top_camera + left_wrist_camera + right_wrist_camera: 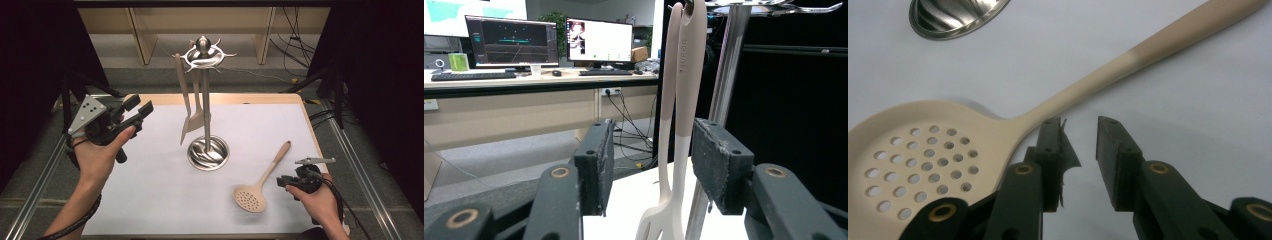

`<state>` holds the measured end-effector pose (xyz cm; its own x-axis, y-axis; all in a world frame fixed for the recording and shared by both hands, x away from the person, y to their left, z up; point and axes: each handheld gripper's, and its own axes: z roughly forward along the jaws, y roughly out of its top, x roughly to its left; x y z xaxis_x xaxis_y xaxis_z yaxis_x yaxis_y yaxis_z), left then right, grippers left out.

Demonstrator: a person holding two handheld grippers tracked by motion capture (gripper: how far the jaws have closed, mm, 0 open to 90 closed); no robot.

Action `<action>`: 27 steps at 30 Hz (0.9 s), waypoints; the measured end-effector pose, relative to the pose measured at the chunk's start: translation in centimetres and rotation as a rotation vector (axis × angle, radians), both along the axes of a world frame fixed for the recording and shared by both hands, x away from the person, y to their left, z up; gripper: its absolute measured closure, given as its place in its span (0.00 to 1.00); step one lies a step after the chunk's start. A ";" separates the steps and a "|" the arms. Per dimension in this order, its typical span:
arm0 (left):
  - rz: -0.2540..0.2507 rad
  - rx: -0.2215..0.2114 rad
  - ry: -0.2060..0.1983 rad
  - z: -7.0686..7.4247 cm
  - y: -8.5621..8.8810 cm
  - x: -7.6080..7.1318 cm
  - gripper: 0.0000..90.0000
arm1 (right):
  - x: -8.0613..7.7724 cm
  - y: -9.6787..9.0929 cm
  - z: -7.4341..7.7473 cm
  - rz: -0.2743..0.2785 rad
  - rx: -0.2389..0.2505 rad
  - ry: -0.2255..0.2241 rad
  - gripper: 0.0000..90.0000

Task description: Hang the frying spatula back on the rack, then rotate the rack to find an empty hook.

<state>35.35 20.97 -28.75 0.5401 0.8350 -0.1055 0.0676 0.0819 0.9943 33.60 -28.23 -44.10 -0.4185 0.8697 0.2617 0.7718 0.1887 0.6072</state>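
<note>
A steel utensil stand [206, 125] rises from a round base at the table's middle. Two beige utensils hang from its top hooks: a turner [186, 107] and a fork [198, 114]. A beige skimmer [260, 182] with a holed bowl lies flat to the right of the base, handle pointing away. My left gripper [140, 106] is held up at the left, open and empty, jaws toward the stand. In the left gripper view the hanging utensils [681, 100] show beyond the open left gripper [651, 147]. My right gripper [283, 181] is low beside the skimmer [923, 155]; the right gripper [1080, 131] is open, just right of its neck.
A white sheet [150, 190] covers the wooden table. Black curtains flank both sides and cables lie on the floor behind. The stand's base [955, 15] sits beyond the skimmer. A desk with monitors [514, 40] stands far off in the left gripper view.
</note>
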 end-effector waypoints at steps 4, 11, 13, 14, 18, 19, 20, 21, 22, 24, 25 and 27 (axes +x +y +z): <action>0.005 -0.001 0.004 -0.1 0.1 -0.1 0.56 | 0.2 0.2 0.0 0.009 0.000 0.002 0.81; 0.011 -0.014 0.012 -0.5 0.5 -0.2 0.56 | 0.3 1.3 0.3 -0.002 -0.040 0.052 0.81; 0.014 -0.012 0.019 -0.8 0.6 -0.1 0.56 | 0.2 1.6 0.1 -0.013 -0.018 0.067 0.83; 0.013 -0.012 0.024 -0.9 0.6 0.0 0.56 | 0.3 1.5 0.1 0.010 -0.037 0.067 0.85; 0.010 -0.013 0.032 -1.2 0.7 0.1 0.55 | 0.3 1.5 -0.1 0.062 -0.062 0.099 0.94; 0.009 -0.015 0.031 -1.3 0.7 0.2 0.55 | 0.4 1.4 -0.2 0.076 -0.067 0.098 0.97; 0.012 -0.014 0.034 -1.4 0.7 0.2 0.55 | 0.2 1.6 -0.1 0.067 -0.068 0.146 0.99; 0.012 -0.015 0.037 -1.5 0.8 0.2 0.55 | 0.3 1.5 -0.3 0.098 -0.086 0.140 1.00; 0.013 -0.012 0.041 -1.6 0.8 0.2 0.55 | 0.3 1.7 -0.3 0.086 -0.074 0.163 1.00; 0.015 -0.010 0.047 -1.8 0.8 0.1 0.55 | 0.1 2.2 -0.3 0.082 -0.074 0.215 1.00; 0.015 -0.007 0.050 -1.8 0.9 0.1 0.55 | 0.4 2.1 -0.4 0.122 -0.094 0.193 1.00; 0.016 -0.008 0.050 -1.9 1.0 0.1 0.55 | 0.5 2.4 -0.4 0.140 -0.099 0.199 1.00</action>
<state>35.45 22.01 -30.70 0.5207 0.8424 -0.1389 0.1163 0.0912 0.9890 34.12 -25.83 -44.54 -0.4854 0.8323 0.2677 0.8364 0.3527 0.4196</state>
